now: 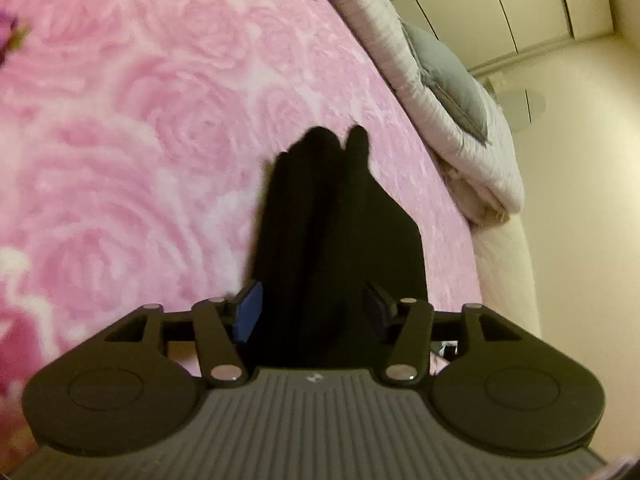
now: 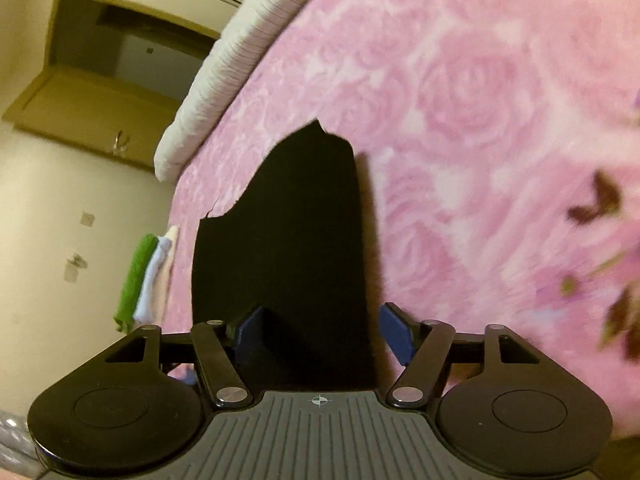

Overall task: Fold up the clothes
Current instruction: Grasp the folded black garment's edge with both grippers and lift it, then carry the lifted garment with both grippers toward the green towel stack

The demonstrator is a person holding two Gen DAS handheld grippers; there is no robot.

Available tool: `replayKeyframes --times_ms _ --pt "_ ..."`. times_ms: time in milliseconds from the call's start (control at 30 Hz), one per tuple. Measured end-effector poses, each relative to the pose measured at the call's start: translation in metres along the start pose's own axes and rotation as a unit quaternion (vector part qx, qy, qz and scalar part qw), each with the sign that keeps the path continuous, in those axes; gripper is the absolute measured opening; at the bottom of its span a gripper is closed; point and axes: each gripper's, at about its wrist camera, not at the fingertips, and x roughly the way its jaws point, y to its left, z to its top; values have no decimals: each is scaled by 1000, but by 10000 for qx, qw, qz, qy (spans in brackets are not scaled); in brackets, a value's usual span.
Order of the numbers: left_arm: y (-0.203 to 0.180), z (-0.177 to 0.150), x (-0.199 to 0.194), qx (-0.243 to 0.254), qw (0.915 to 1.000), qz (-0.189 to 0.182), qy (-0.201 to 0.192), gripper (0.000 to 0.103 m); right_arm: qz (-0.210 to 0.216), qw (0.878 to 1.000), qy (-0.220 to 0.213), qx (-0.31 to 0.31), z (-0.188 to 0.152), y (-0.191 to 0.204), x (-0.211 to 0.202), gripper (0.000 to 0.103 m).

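Hanging between both pairs of tongs is a black garment [image 1: 340,216], lifted above a bed spread with a pink rose blanket [image 1: 160,128].

From the left wrist, the left tongs [image 1: 314,312] have their blue pads [image 1: 250,312] set apart, with the dark cloth filling the gap between them. The fabric looks bunched into folds there and runs forward to two rounded ends. Whether the pads press the cloth I cannot tell for sure, since the black fabric hides the inner faces, but it touches both sides and seems gripped.

From the right wrist, the right tongs [image 2: 324,332] also have the garment [image 2: 280,240] between their pads. The left pad [image 2: 250,330] meets the cloth; the right pad [image 2: 396,334] stands just clear of its edge, with a strip of pink showing between. So these tongs are apart, and I cannot tell if they grip anything. Here the cloth is a flat dark panel with a notched upper edge and a curved cut on its left side.

Along the far edge of the bed lies a white quilt [image 1: 440,100] with a grey pillow [image 1: 448,76] on it. At the bed's side, in the right view, sits a small stack of folded cloths [image 2: 148,276], green, white and pale pink. Cream walls and cupboards [image 1: 500,0] stand beyond.
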Motion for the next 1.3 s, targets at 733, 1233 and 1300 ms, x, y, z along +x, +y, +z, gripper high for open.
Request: replayKeyframes --times_ms 733,1233,1300 --pt "-11 13 50 700 9953 -513 436 33 -440 9946 117 -933 2 41 43 45" --pt "-75 81 -81 487 9988 -44 -76 32 -20 9923 632 -1060 32 179 71 41" --pt "-92 88 -112 496 9986 8 -191 32 107 9916 660 -1106 28 210 65 41"
